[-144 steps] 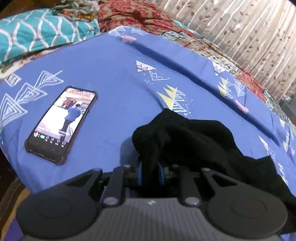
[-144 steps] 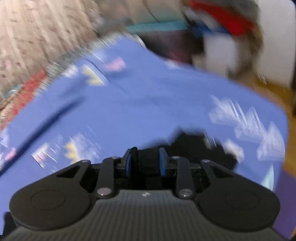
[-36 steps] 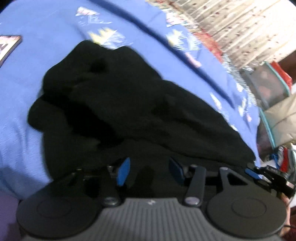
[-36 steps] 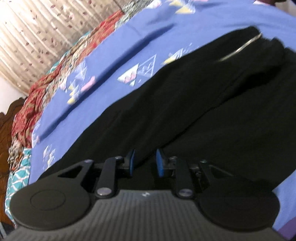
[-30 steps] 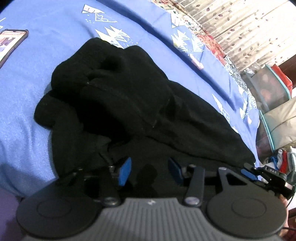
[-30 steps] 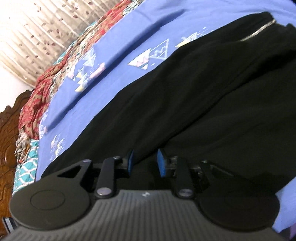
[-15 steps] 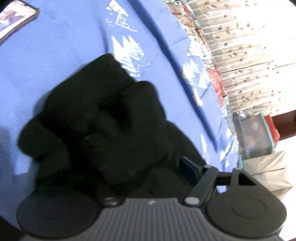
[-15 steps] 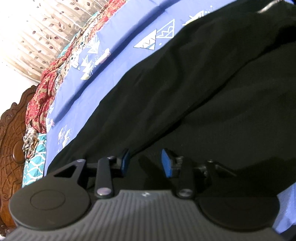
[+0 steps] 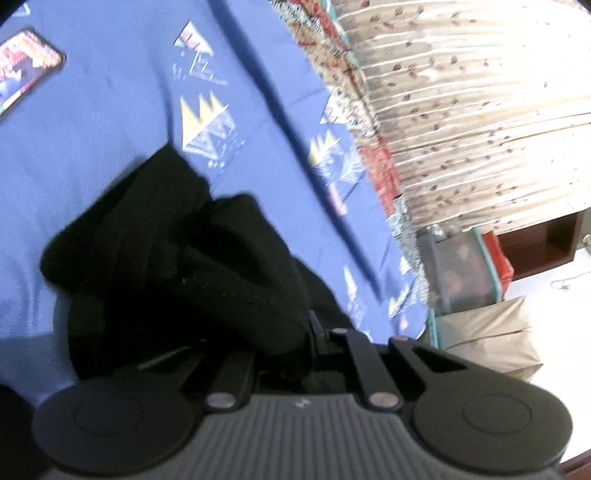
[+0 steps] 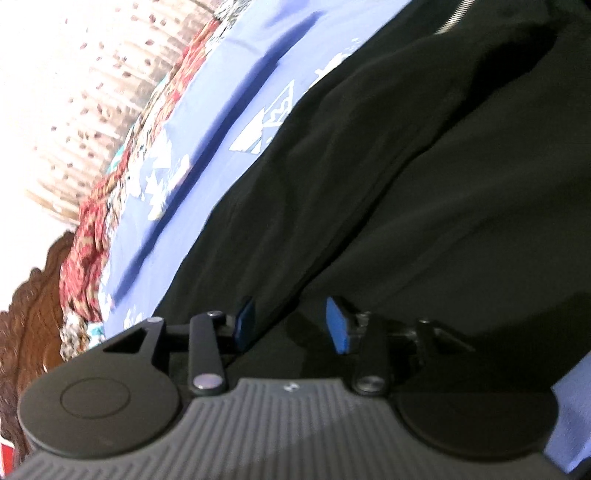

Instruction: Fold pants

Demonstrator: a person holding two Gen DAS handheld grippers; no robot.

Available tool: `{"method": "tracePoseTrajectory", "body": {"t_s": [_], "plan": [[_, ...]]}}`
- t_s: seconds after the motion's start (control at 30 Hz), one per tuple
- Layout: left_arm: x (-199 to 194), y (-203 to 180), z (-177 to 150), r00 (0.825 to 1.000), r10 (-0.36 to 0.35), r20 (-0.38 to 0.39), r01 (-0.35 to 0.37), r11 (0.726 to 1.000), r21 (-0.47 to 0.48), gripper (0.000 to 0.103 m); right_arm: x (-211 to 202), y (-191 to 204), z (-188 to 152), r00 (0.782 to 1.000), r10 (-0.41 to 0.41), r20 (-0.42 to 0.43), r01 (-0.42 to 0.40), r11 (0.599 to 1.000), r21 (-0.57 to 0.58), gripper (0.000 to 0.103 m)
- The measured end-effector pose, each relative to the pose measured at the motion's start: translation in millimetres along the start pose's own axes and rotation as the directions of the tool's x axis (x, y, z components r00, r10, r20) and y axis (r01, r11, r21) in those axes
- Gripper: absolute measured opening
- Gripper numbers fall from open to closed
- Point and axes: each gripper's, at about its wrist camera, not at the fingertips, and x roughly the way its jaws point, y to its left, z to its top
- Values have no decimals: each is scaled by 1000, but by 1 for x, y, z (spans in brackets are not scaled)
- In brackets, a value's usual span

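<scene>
Left gripper [image 9: 284, 354] is now clamping down on a bunched fold of the black pants [image 9: 177, 266]; half a second ago its jaws were standing wide around that cloth, so the grab at the bundled end is done and that end looks ready for lifting or pulling out. Its pads are buried in fabric, so only the linkage is showing. The view is tilting hard versus a second ago: the wrist is rolling and rising, nose angling down at the blue bedsheet [image 9: 110, 92], with the phone [image 9: 26, 70] sliding off to the top-left corner and the curtain [image 9: 461, 110] filling the right. The pants are lying on the sheet, crumpled at the left end and stretching out long toward the right. Right gripper [image 10: 291, 325] is opening, wider than a second ago, blue pads [image 10: 338, 325] standing apart over the flatter leg of the pants [image 10: 406, 184] and pressing on nothing visible. It is dipping toward the cloth, pointing down across the bed; the zipper [image 10: 454, 14] is sitting at the far top edge. No fold is made yet, by my read.
</scene>
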Motion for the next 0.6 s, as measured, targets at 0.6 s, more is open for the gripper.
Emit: {"method": "tracePoseTrajectory", "body": {"t_s": [0.6], "plan": [[-29,-24,9,993,99,65,-103,993,54,6,-37,-84,86,906,-87,414,-60,942,329,36]]}}
